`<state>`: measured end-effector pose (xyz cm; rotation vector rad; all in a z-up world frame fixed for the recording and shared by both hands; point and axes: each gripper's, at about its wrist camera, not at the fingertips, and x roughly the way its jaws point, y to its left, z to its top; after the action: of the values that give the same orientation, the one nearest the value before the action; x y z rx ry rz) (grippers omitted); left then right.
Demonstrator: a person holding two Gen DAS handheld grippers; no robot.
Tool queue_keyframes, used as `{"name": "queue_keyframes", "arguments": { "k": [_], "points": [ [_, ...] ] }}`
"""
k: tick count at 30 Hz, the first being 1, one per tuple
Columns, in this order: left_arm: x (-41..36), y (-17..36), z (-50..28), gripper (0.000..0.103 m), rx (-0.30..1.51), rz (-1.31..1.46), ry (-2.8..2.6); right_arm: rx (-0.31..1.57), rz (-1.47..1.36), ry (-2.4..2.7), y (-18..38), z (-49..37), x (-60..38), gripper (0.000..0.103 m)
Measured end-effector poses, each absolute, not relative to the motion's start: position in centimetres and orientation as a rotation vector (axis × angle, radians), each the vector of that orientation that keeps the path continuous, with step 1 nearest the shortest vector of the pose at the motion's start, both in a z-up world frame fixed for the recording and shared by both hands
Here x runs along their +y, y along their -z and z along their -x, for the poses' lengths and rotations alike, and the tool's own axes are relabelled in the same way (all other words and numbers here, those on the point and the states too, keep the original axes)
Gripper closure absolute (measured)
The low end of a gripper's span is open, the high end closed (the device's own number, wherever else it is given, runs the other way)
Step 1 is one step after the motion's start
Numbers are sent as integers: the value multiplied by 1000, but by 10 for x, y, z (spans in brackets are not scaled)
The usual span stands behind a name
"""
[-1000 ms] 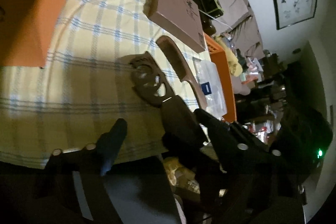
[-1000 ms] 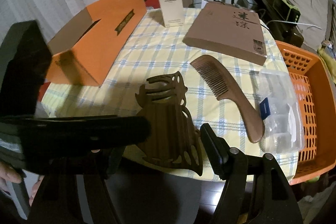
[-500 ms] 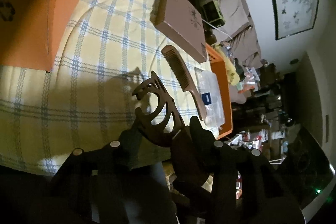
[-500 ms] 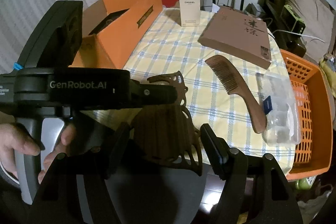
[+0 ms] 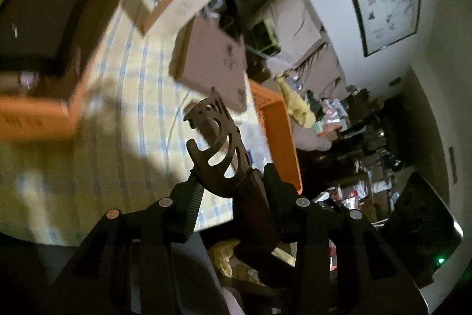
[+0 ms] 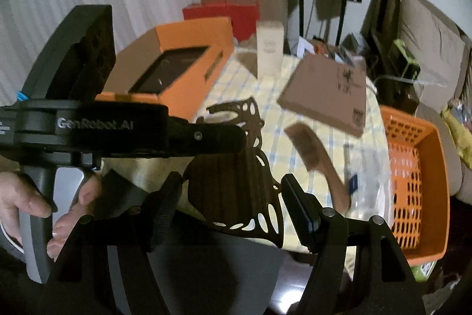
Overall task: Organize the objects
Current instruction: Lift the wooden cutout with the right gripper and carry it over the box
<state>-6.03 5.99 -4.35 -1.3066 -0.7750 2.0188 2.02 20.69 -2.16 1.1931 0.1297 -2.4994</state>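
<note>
A dark carved wooden piece [image 6: 236,167] with openwork wings hangs above the checked tablecloth [image 6: 236,73]. My left gripper [image 5: 233,179] is shut on its narrow carved end [image 5: 218,143], which sticks up between the fingers. That gripper also reaches in from the left in the right wrist view [image 6: 233,135], with a hand on its handle. My right gripper [image 6: 231,194] sits around the piece's wide end, and both fingers [image 6: 298,197] touch its edges.
A brown wooden comb [image 6: 312,146] and a clear plastic box [image 6: 368,188] lie on the cloth to the right. Beyond them stands an orange basket [image 6: 413,182]. An open orange box [image 6: 183,70], a white carton [image 6: 270,46] and a flat brown box [image 6: 327,90] stand farther back.
The left gripper closed on the carved piece's narrow end. Both grippers then rose together and lifted the piece off the cloth.
</note>
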Motion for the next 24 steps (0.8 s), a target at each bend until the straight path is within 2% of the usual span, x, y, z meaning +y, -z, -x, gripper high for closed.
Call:
{"name": "queue_keyframes", "arguments": {
  "k": [12, 24],
  "points": [
    [-16, -16, 104, 69, -760, 1232, -2227, 82, -1049, 2460, -24, 32, 148, 32],
    [-73, -27, 142, 69, -669, 1294, -2348, 40, -1025, 2389, -38, 82, 83, 32]
  ]
}}
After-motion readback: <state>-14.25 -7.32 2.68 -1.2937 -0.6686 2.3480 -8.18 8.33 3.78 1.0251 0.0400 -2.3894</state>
